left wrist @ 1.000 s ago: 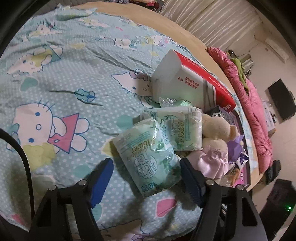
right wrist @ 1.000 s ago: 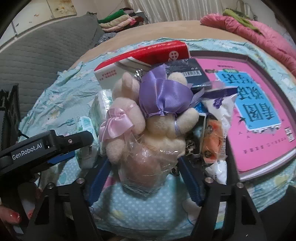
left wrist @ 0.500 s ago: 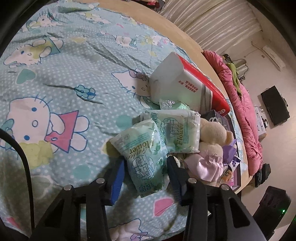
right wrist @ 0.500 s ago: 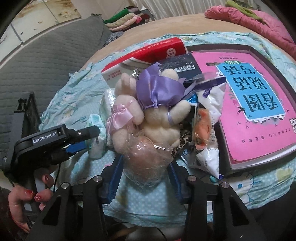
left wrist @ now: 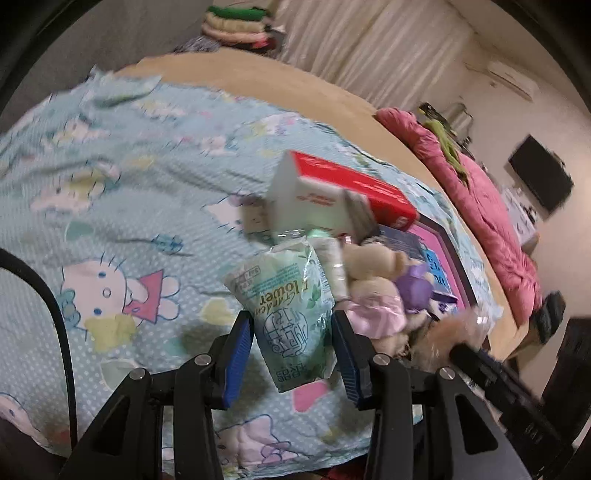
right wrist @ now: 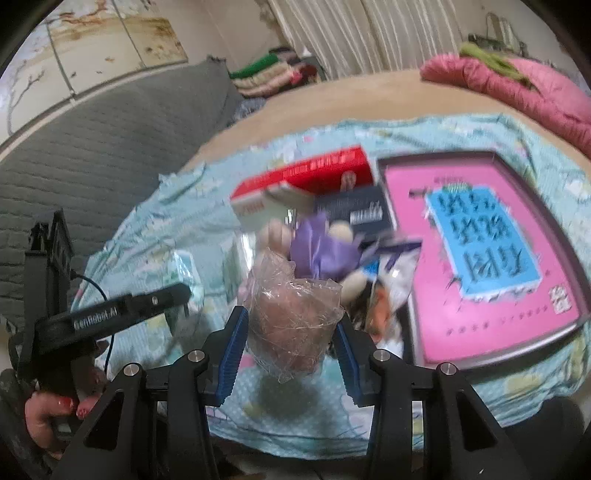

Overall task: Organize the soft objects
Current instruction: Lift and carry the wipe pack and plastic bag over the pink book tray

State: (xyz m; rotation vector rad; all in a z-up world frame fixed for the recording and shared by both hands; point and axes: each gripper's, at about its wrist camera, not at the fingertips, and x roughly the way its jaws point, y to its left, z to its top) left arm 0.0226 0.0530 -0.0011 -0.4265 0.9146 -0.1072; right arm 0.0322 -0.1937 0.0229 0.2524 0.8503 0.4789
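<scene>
Grippers now clamped and lifted off bedspread [left wrist: 110,206]; left gripper [left wrist: 291,354] narrowed onto tissue pack [left wrist: 284,317], right gripper [right wrist: 290,345] onto wrapped toy [right wrist: 291,325]; both picks done, placement pending.

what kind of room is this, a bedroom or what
Most likely a bedroom: the work surface is a bed spread with a cartoon-cat sheet, a pink quilt lies bunched along its far edge, and folded clothes are stacked by the curtains.

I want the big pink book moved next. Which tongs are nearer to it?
Right. The right tongs, shut on a plastic-wrapped plush, sit just beside the pink book; the left tongs, holding a tissue pack, are beyond the plush toys.
</scene>
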